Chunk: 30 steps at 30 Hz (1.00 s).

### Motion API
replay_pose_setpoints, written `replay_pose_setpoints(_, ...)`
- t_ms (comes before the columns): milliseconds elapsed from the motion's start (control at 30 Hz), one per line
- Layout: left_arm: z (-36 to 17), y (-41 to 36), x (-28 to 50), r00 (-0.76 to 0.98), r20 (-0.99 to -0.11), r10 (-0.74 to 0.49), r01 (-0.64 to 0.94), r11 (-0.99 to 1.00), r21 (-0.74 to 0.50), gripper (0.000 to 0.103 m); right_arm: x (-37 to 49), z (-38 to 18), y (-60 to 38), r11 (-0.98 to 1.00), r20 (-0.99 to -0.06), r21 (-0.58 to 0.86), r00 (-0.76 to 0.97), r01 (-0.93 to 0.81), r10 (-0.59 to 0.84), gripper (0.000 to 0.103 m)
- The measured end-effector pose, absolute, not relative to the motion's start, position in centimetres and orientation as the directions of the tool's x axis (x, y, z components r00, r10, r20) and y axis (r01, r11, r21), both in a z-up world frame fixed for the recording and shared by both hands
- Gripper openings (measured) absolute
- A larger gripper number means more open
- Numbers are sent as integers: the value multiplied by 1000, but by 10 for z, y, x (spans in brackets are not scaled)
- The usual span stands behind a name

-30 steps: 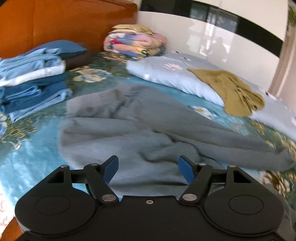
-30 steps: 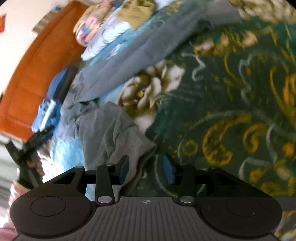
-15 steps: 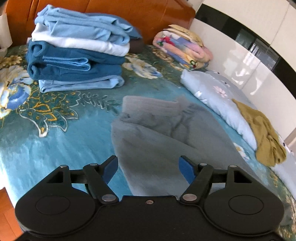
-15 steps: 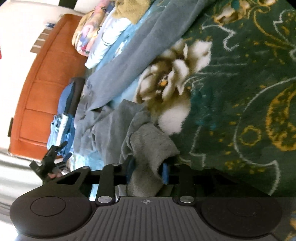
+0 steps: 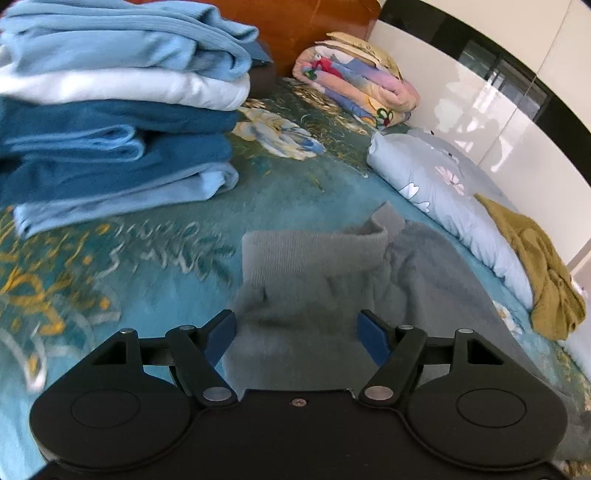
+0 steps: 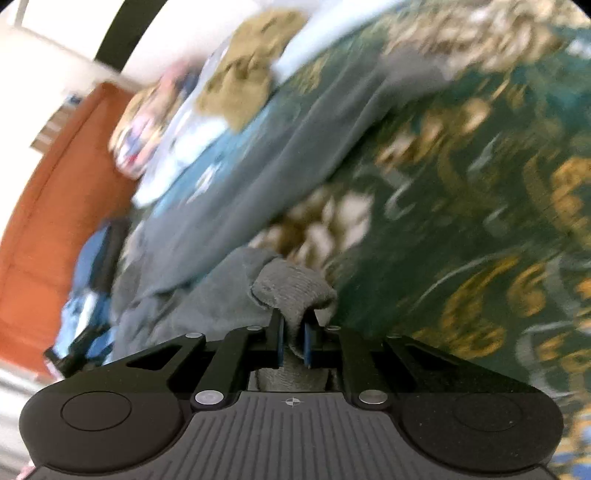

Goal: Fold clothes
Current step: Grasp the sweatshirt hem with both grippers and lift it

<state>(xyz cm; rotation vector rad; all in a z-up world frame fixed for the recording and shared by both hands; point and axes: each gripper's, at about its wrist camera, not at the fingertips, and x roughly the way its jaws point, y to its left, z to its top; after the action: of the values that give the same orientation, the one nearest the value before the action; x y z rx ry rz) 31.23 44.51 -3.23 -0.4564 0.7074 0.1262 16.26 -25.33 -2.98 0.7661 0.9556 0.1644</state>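
A grey sweater (image 5: 325, 273) lies spread on the patterned bedspread; its ribbed hem faces me in the left wrist view. My left gripper (image 5: 297, 334) hovers open just above that hem, its blue pads wide apart on either side of the cloth. In the right wrist view, which is blurred, my right gripper (image 6: 294, 341) is shut on a ribbed cuff (image 6: 291, 286) of the grey sweater (image 6: 236, 192), whose long sleeve runs up and to the right across the bed.
A stack of folded blue and white clothes (image 5: 110, 122) stands at the left by the orange headboard (image 5: 303, 22). A rolled colourful quilt (image 5: 358, 88), a pale blue duvet (image 5: 443, 192) and an olive garment (image 5: 535, 266) lie along the white wall.
My left gripper has swung left and closer to the sweater's hem and the folded stack. The right gripper closed from open onto the grey cuff and is moving with it.
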Motion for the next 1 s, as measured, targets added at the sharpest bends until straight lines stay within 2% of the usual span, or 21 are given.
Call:
replay_pose_setpoints(200, -52, 459, 347, 730, -681, -55, -257, 902, -347, 71, 160, -26, -269, 765, -726, 586, 594, 267, 348, 8)
replay_pose_setpoints(367, -60, 462, 351, 758, -645, -97, -218, 895, -390, 68, 160, -26, -278, 784, -761, 531, 587, 321, 275, 8)
replay_pose_setpoints(500, -60, 464, 348, 763, -638, -98, -223, 888, -403, 49, 162, -27, -278, 780, -763, 531, 587, 332, 270, 8)
replay_pose_setpoints(567, -60, 465, 345, 766, -635, -100, -230, 880, -416, 43, 162, -26, -278, 779, -762, 533, 588, 331, 272, 8)
replay_pose_setpoints(700, -59, 462, 338, 773, -624, -113, -231, 866, -443, 20, 161, -28, -280, 768, -755, 547, 592, 333, 281, 8)
replay_pose_setpoints(800, -51, 450, 332, 781, -619, -80, -242, 876, -417, 14, 161, -28, -280, 762, -747, 557, 601, 331, 284, 8)
replay_pose_setpoints(1000, -16, 427, 306, 822, -569, 19, -288, 875, -388, 11, 158, -14, -284, 767, -716, 571, 633, 292, 293, 8)
